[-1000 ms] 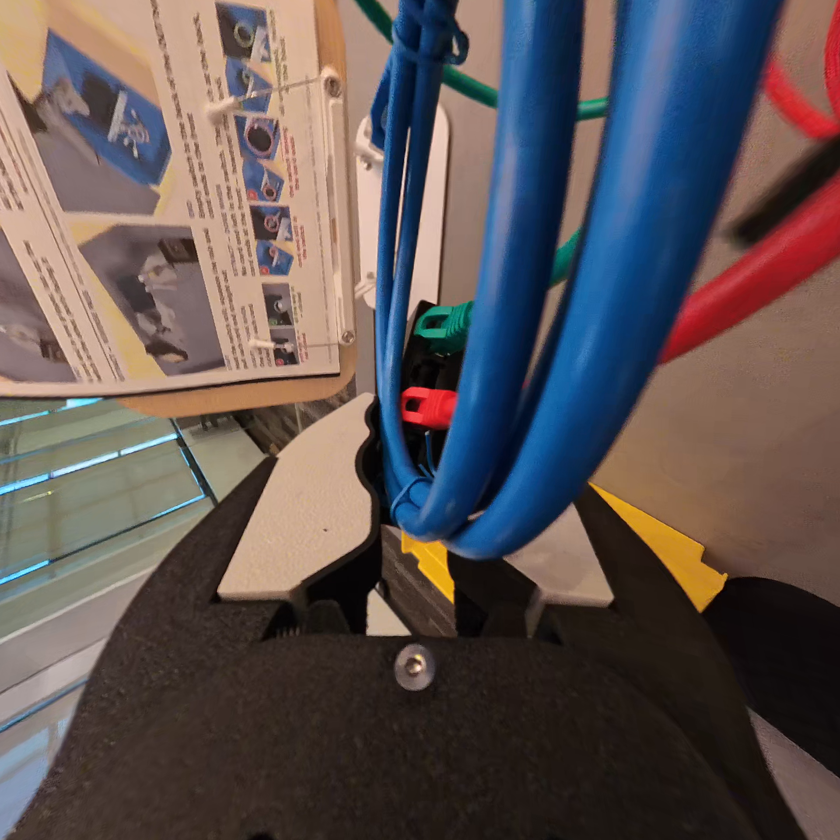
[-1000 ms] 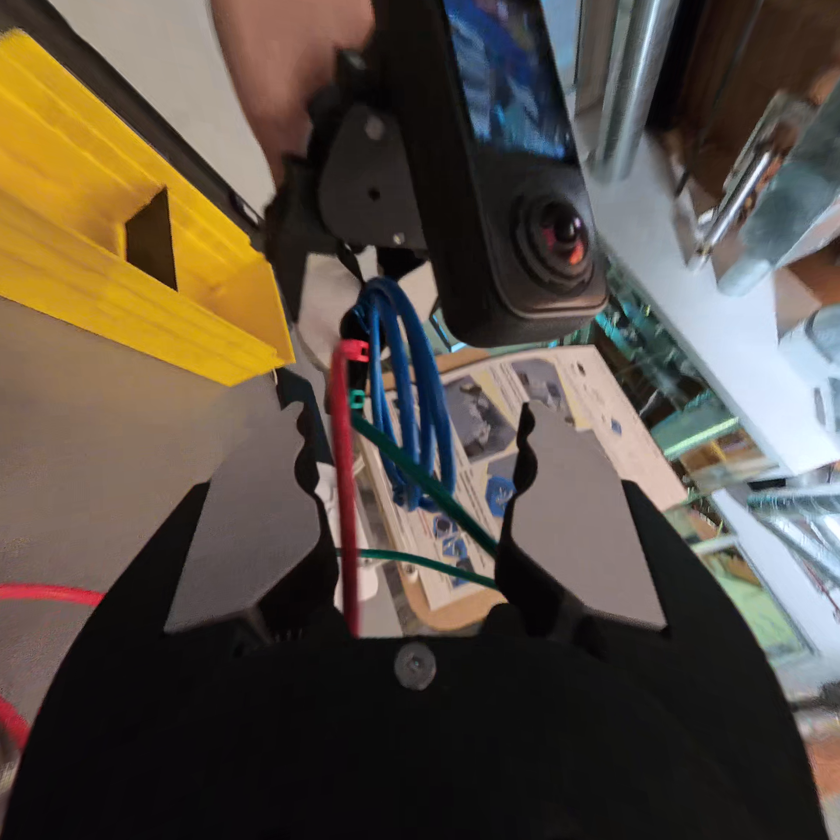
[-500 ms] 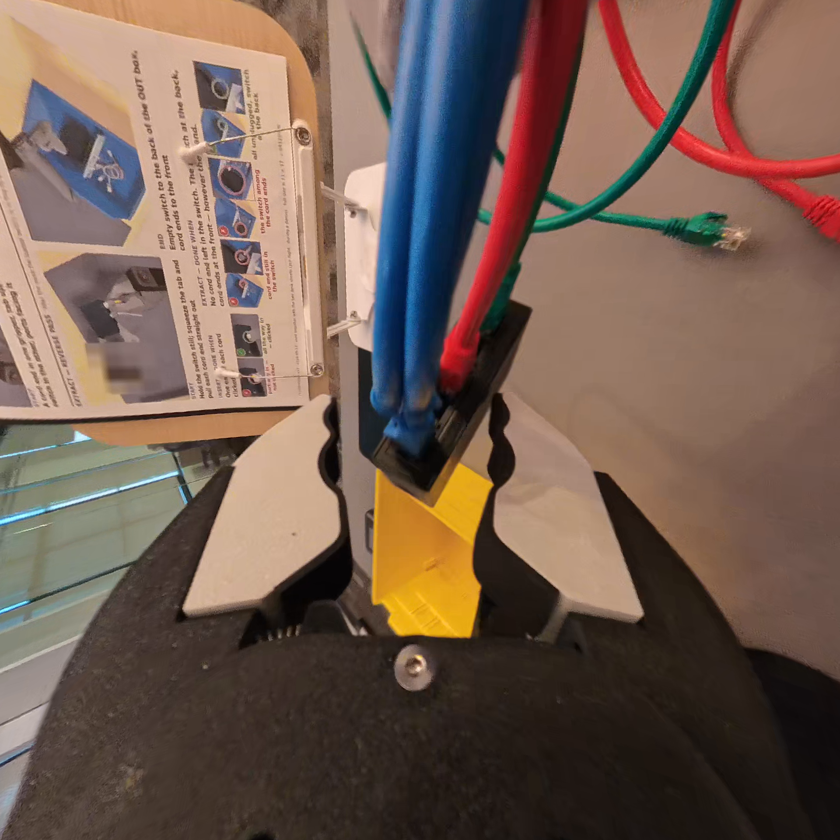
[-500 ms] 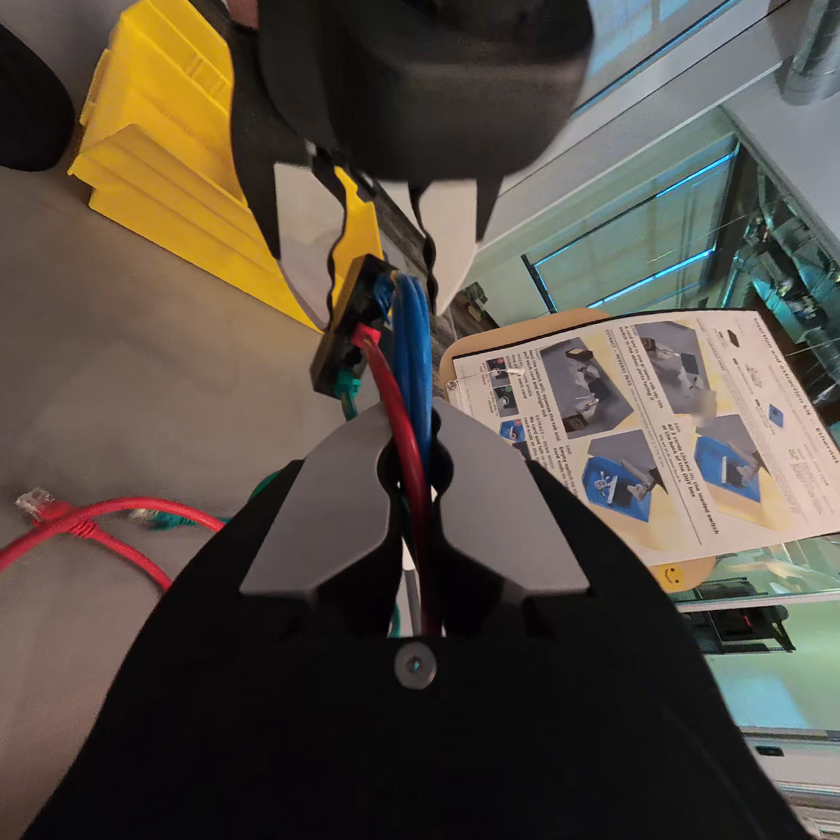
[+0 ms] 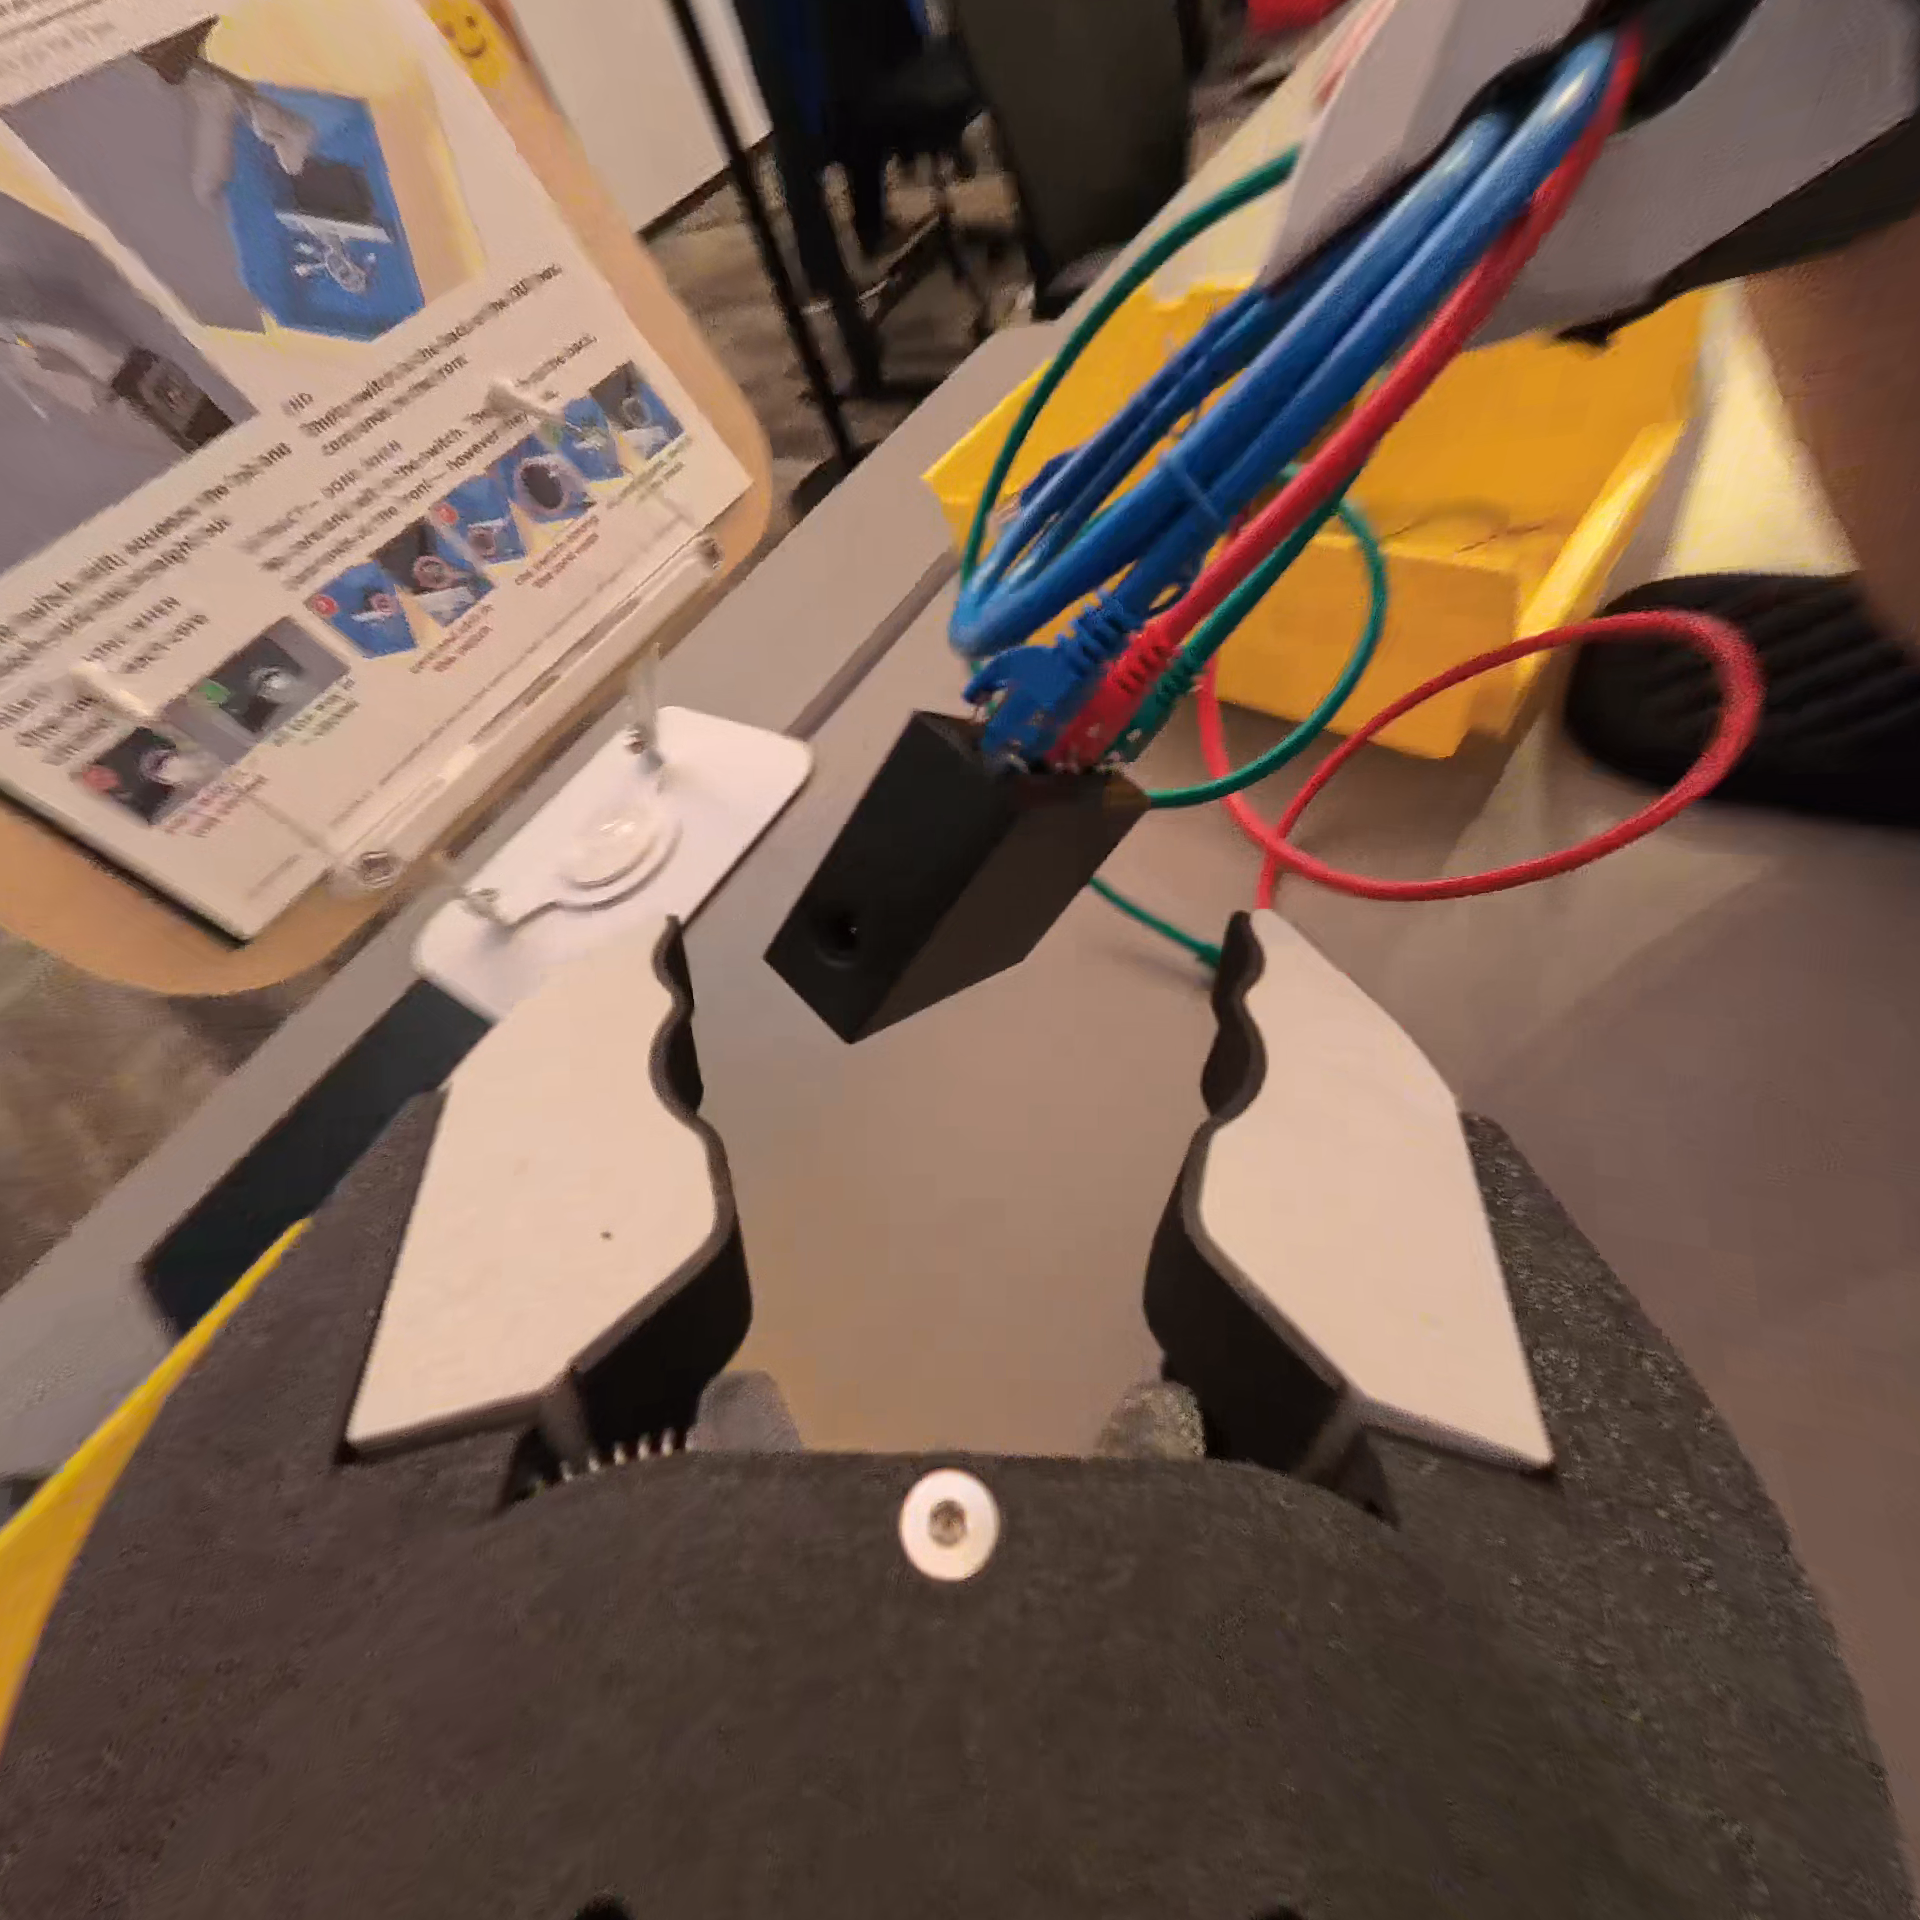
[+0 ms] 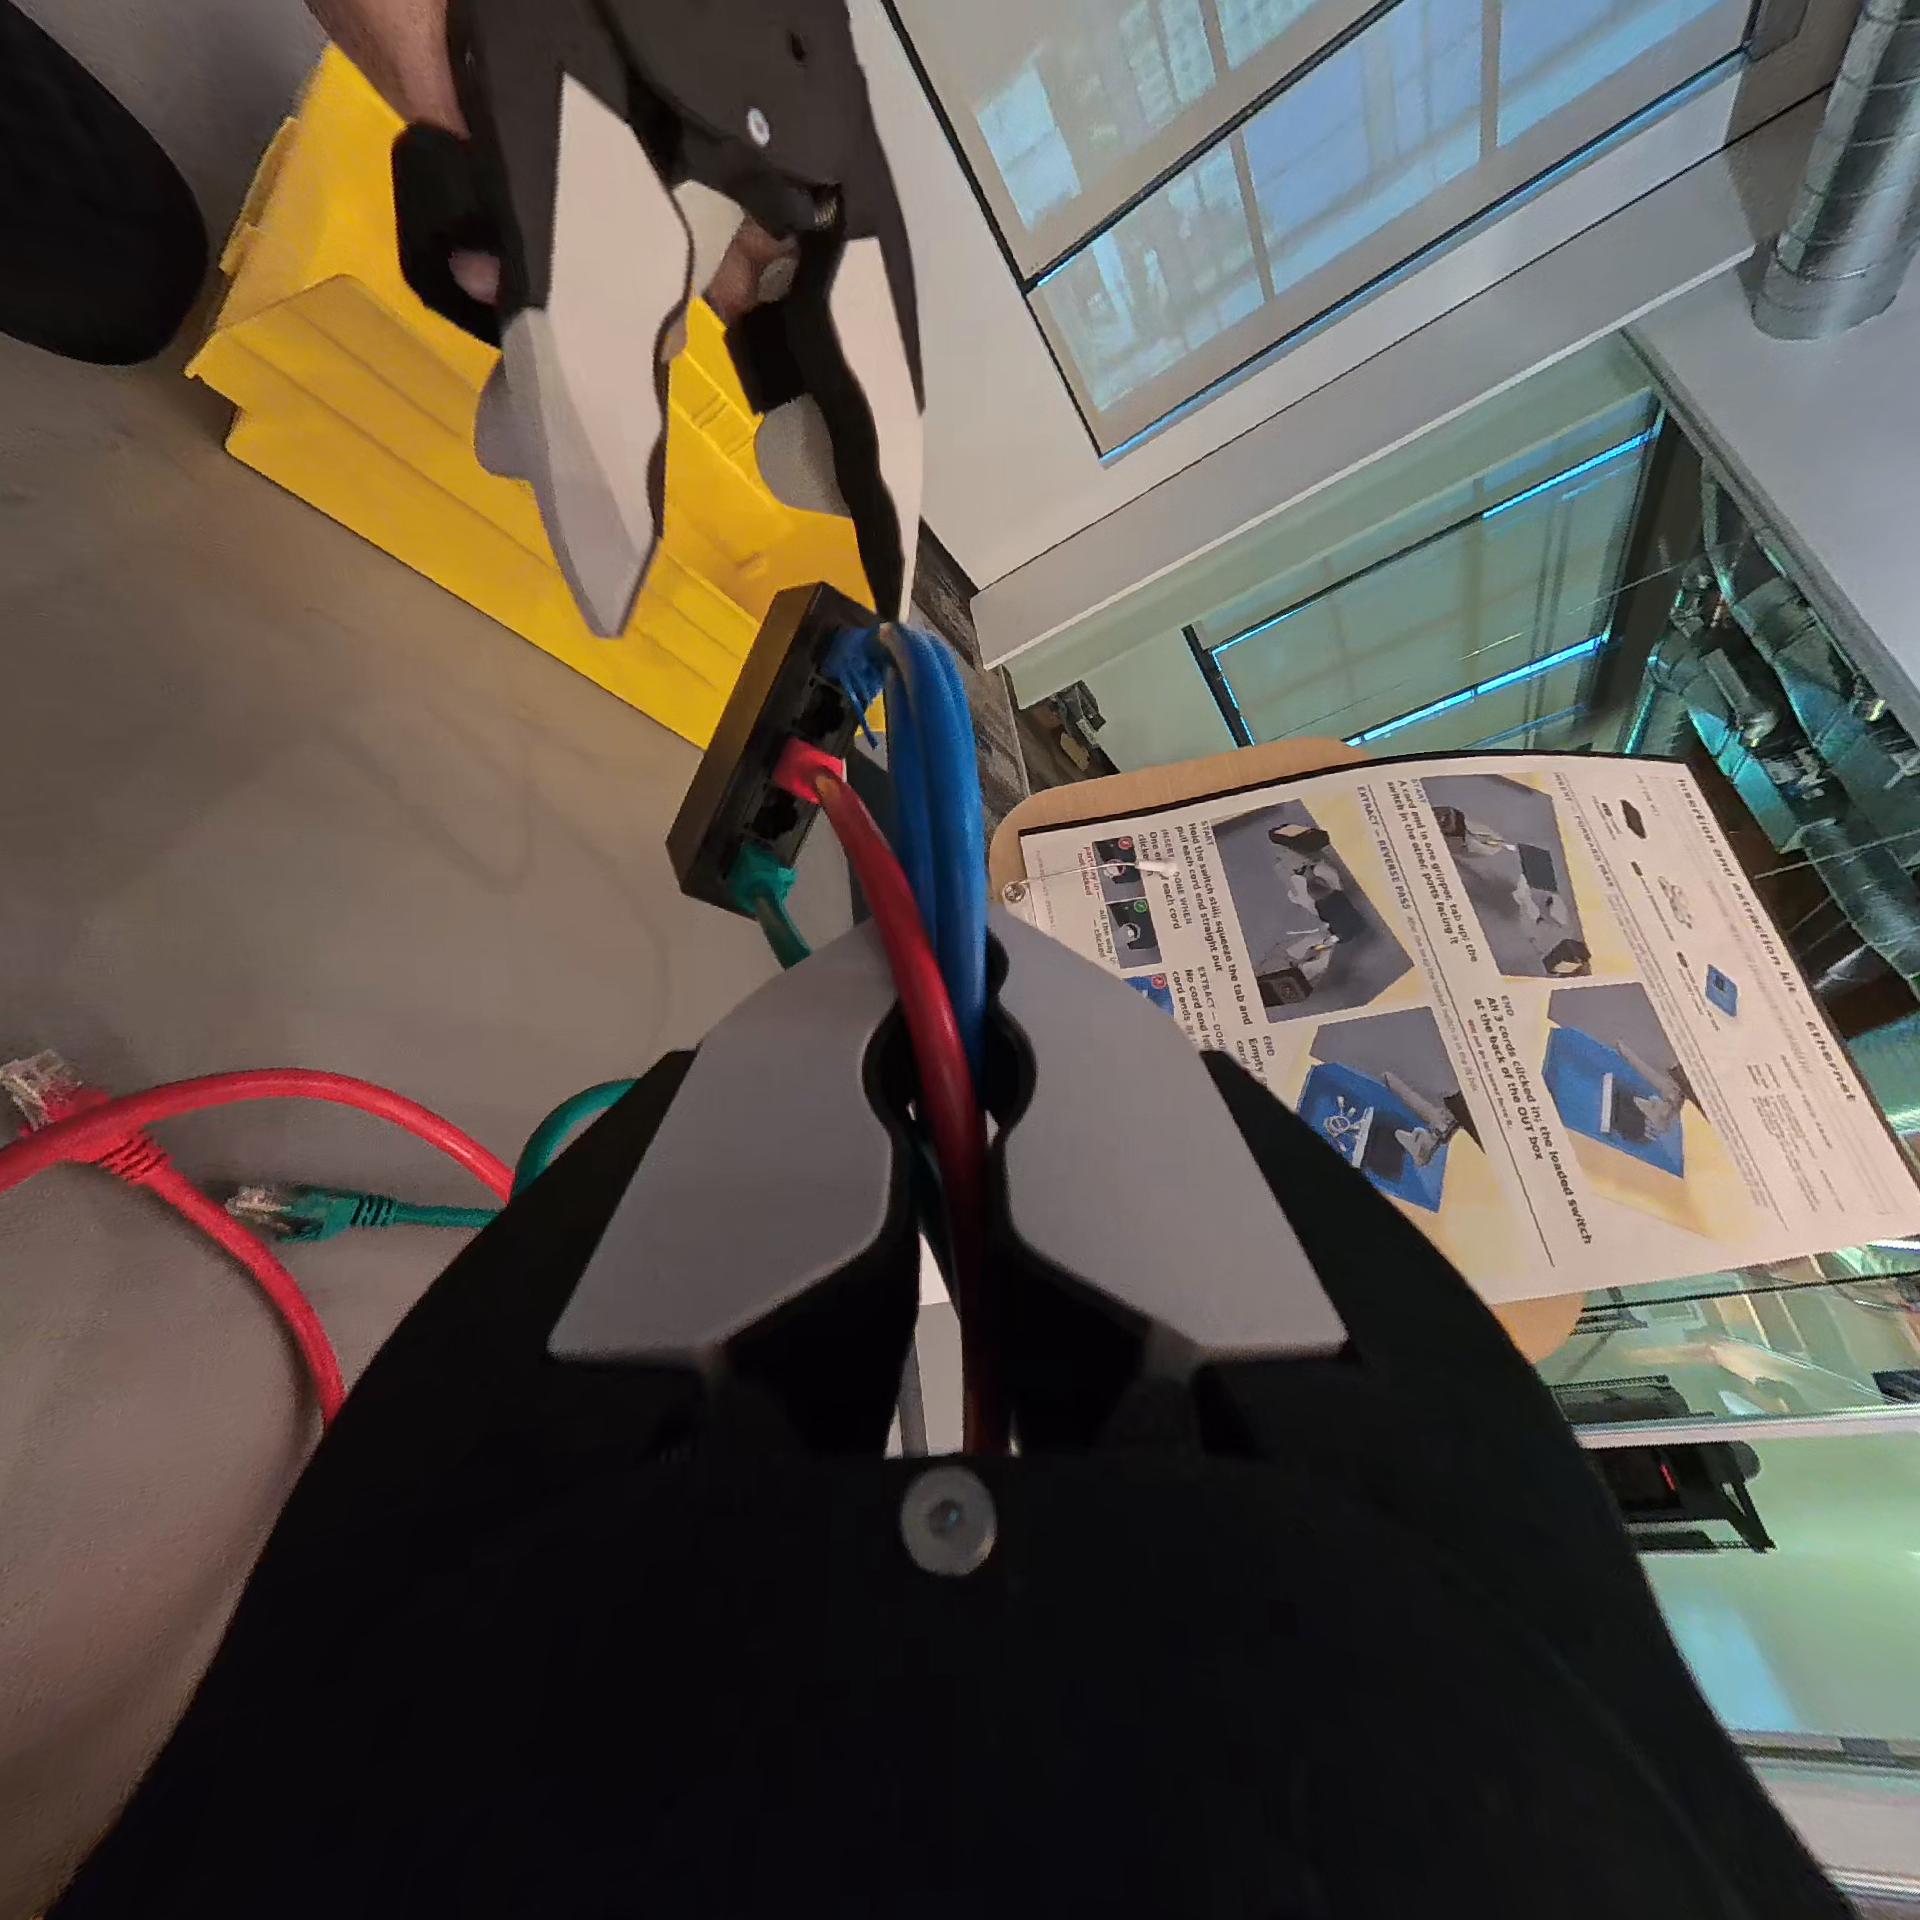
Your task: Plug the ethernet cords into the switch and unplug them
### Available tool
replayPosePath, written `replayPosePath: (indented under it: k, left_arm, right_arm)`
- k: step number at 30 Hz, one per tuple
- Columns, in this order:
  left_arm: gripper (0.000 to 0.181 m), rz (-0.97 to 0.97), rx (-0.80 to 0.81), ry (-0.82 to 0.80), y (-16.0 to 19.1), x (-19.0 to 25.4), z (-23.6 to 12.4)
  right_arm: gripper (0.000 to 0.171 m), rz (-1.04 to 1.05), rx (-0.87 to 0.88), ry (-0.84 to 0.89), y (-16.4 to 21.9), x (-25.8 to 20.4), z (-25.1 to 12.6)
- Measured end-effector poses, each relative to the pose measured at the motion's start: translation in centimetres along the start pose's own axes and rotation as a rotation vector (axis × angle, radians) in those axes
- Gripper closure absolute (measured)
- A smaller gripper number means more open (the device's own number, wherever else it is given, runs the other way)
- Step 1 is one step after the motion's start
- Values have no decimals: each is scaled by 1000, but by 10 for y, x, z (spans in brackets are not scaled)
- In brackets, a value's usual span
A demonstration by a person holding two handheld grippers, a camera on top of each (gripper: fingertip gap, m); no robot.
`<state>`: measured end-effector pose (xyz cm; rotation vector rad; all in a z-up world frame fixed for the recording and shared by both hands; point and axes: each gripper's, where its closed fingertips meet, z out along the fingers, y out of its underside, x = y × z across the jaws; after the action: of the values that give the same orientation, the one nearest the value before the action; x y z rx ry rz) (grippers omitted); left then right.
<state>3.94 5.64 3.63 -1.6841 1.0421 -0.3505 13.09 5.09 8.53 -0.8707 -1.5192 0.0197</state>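
The black switch [image 5: 951, 883] hangs tilted above the grey table [image 5: 1558, 1039] with a blue cord [image 5: 1226, 468], a red cord [image 5: 1278, 540] and a green cord [image 5: 1164, 686] plugged into it. My left gripper [image 5: 956, 997] is open and empty just below the switch, not touching it. My right gripper [image 6: 940, 966] is shut on the bundle of cords a short way from the switch [image 6: 758, 769] and holds it up. It also shows in the left wrist view [image 5: 1475, 208]. The left gripper [image 6: 748, 603] shows open beyond the switch.
A yellow bin [image 5: 1455, 540] stands on the table behind the switch. A clipboard with an instruction sheet [image 5: 312, 499] stands on a white base [image 5: 675, 800] at the left. The loose red plug [image 6: 47, 1101] and loose green plug [image 6: 301, 1210] lie on the table. Across from one pair of fingers to the other is roughly 12 cm. About 20 cm separates my left fingertips from the loose red plug [image 6: 47, 1101].
My left gripper has let go of the switch, opened and drawn back. The right gripper closed on the cords earlier and now holds the switch hanging from them.
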Motion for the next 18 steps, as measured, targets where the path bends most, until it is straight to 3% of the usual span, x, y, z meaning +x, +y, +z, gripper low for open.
replayPosePath:
  k: [2,6,10,15,17,18]
  left_arm:
    - [78,41,20,23,1,2,2]
    - [106,265,83,-102,-3,0,10]
    - [107,342,63,-83,3,4,25]
    - [117,337,7,47,22,12,38]
    - [137,366,14,142,27,24,40]
    - [139,377,16,157,28,25,41]
  right_arm:
    - [164,-8,-1,-10,2,-2,0]
    - [164,-27,16,-36,3,-8,2]
    - [164,-70,6,-59,2,-14,2]
    - [164,-119,-23,-91,3,-21,0]
    - [164,-145,-27,-95,1,-24,0]
    - [164,-160,-34,-94,1,-24,0]
